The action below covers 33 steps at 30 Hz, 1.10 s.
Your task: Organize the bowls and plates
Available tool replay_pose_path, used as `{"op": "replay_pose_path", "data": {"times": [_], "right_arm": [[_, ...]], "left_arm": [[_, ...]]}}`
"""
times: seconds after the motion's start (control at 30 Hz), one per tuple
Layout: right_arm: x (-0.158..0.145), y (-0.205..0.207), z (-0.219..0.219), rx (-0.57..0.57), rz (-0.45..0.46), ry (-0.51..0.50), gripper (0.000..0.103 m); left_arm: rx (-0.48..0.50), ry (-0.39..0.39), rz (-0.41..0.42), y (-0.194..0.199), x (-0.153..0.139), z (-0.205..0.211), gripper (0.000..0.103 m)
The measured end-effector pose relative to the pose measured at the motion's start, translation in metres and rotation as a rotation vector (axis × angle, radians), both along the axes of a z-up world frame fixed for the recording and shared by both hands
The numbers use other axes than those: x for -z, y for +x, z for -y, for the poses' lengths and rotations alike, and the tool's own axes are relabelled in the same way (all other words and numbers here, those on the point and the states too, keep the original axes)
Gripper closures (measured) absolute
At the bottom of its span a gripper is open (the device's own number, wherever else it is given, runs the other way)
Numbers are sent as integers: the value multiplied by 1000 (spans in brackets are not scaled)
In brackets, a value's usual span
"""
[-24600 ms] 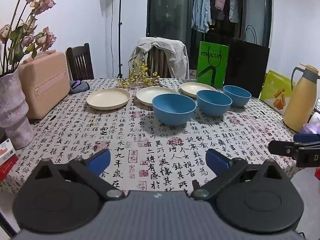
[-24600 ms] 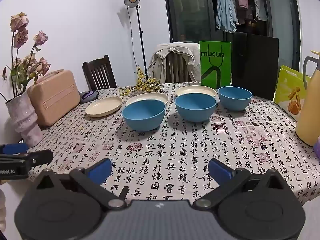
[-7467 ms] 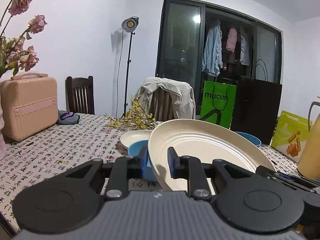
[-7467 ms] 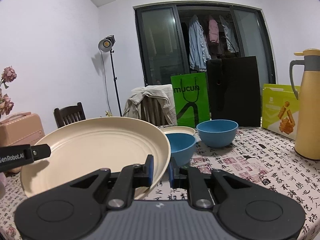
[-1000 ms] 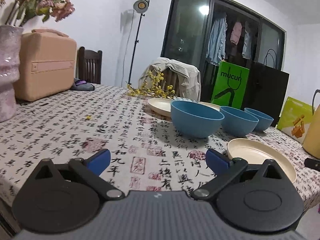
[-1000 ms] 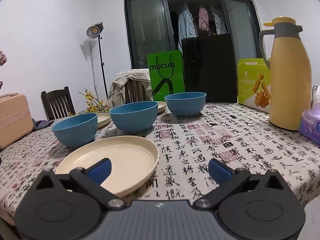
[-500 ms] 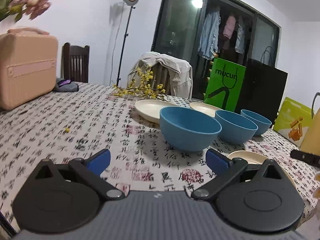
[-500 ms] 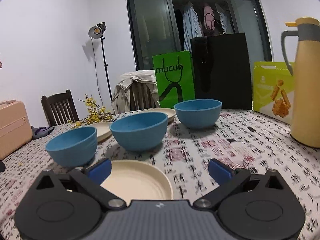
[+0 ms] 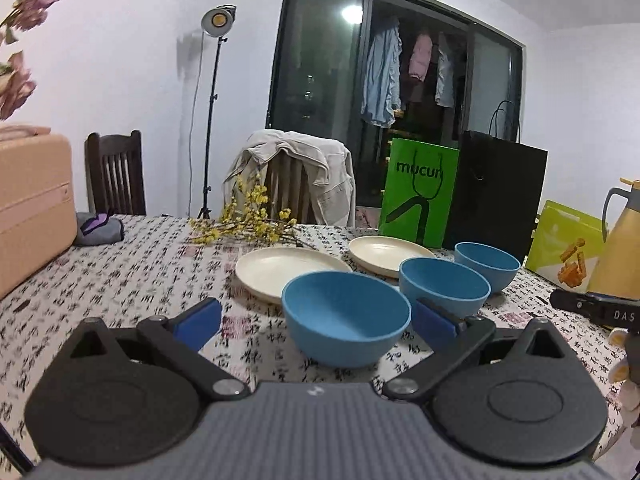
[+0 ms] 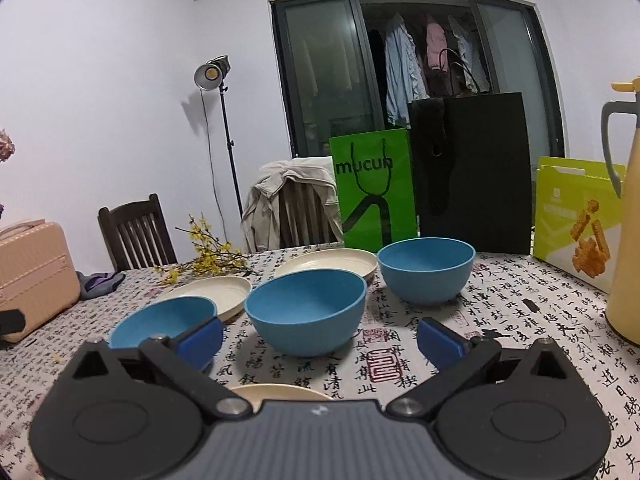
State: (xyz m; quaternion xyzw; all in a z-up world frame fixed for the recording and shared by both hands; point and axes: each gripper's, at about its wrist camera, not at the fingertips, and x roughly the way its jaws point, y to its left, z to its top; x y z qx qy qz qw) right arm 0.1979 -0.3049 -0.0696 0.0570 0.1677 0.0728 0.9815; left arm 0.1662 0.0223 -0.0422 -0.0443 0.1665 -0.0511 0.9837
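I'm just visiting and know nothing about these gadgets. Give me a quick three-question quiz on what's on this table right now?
1. How many blue bowls stand on the table?
2. True or false: the left gripper is shut on a plate.
3. Which lies nearest the right gripper: A) cream plate, B) green bag, C) yellow thermos?

Key: 1. Three, including the nearest blue bowl. 2. False; both grippers are open. 3. A.

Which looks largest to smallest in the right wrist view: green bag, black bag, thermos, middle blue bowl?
1. Black bag.
2. Green bag.
3. Middle blue bowl, though it sits nearer the camera, so its rank is unsure.
The thermos is cut off by the frame edge, so it cannot be ranked.
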Motion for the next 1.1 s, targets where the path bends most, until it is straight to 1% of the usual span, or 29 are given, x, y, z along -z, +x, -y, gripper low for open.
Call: {"op": "replay_pose_path", "data": {"times": [0.2, 0.33, 0.4, 0.53, 0.63, 0.73, 0.87, 0.97, 1.1], "right_arm": [[-4, 3, 1, 31, -27, -14, 0], [-9, 8, 2, 50, -70, -18, 0], [-13, 10, 0, 48, -86, -21, 0], [-18, 18, -4, 34, -136, 9, 0], [-22, 22, -11, 47, -152, -2, 0], [-28, 23, -16, 65, -156, -13, 0], [-35, 28, -16, 88, -183, 2, 0], [-41, 34, -15, 118, -204, 5, 0], [-46, 41, -16, 146, -219, -6, 0]], "left_arm": [[57, -8, -17, 19, -9, 4, 0], [59, 0, -70, 36, -14, 7, 0], [54, -18, -108, 45, -16, 6, 0], [44, -77, -187, 64, -24, 3, 0], [26, -112, -243, 80, -34, 3, 0], [9, -139, -281, 95, -39, 5, 0], [9, -165, -333, 116, -46, 11, 0], [7, -193, -356, 131, -52, 13, 0], [-21, -217, -339, 144, -61, 14, 0]]}}
